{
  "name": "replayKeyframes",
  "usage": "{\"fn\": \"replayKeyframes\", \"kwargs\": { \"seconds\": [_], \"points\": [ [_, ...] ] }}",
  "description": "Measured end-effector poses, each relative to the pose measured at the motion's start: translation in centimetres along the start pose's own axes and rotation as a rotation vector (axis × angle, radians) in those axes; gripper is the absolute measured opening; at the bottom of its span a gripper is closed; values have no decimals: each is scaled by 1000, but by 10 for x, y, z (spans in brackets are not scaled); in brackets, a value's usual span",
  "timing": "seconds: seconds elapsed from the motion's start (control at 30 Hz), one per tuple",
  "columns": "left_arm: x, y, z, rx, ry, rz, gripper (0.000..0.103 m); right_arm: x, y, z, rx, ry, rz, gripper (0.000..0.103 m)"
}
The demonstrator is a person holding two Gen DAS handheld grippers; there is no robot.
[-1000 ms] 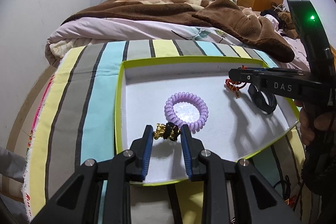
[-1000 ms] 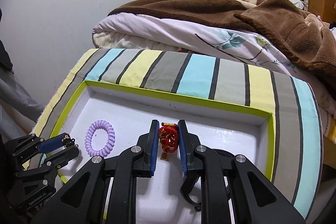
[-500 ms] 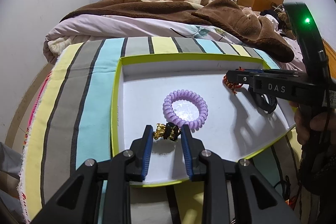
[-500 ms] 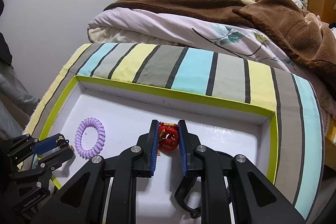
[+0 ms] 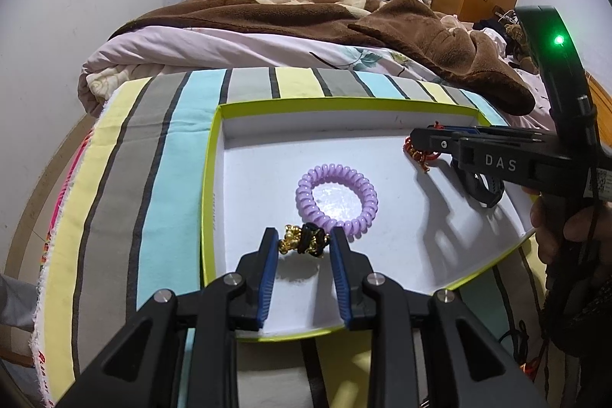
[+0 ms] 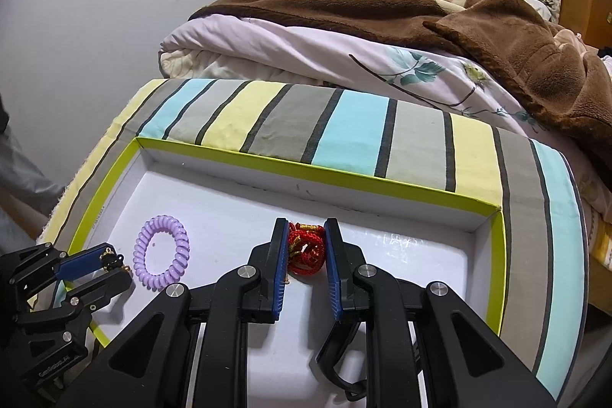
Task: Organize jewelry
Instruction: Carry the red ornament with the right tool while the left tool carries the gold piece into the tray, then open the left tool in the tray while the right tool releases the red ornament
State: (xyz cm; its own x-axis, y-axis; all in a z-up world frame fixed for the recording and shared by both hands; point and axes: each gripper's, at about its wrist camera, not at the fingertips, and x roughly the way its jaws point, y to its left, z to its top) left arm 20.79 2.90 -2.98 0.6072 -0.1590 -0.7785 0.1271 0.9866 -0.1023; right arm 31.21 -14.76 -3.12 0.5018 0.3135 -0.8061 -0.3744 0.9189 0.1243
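A white tray with a lime-green rim (image 5: pixel 208 178) (image 6: pixel 382 180) lies on a striped cloth. My left gripper (image 5: pixel 304 241) is shut on a gold-and-black bracelet (image 5: pixel 304 241) just above the tray's near left part; it also shows in the right wrist view (image 6: pixel 113 260). A purple coil hair tie (image 5: pixel 336 195) (image 6: pixel 162 257) lies on the tray just beyond it. My right gripper (image 6: pixel 306 249) is shut on a red-and-gold knotted ornament (image 6: pixel 306 249) (image 5: pixel 419 153) held over the tray's right part. A black band (image 5: pixel 484 184) (image 6: pixel 336 362) lies under the right gripper.
The striped cloth (image 5: pixel 153 159) (image 6: pixel 344 132) covers the surface under the tray. Behind it lies a bed with a pale floral quilt (image 6: pixel 306 52) and a brown blanket (image 5: pixel 287 14). A wall stands to the left.
Both grippers have kept hold of their pieces. The right gripper with the red ornament has shifted a little toward the tray's far side; the left gripper has barely moved.
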Motion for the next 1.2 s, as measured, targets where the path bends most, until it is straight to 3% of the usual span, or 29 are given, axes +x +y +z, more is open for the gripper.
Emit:
{"fn": "replayKeyframes", "kwargs": {
  "seconds": [0.27, 0.37, 0.87, 1.0, 1.2],
  "points": [
    [0, -1, 1, 4, 1, -5, 30, 0, 1, 0, -10, -7, -8, 24],
    [0, -2, 1, 2, 0, -7, 30, 1, 1, 0, -15, -4, -16, 39],
    [-3, -1, 1, -10, -16, -29, 38, -4, 0, -1, -3, -22, 1, 40],
    [-8, 1, 0, -19, -26, -29, 42, -13, 0, -3, 8, -43, 20, 50],
    [-28, -2, -4, -22, -53, -57, 46, -35, 6, -8, 8, -78, 29, 51]
  ]
}}
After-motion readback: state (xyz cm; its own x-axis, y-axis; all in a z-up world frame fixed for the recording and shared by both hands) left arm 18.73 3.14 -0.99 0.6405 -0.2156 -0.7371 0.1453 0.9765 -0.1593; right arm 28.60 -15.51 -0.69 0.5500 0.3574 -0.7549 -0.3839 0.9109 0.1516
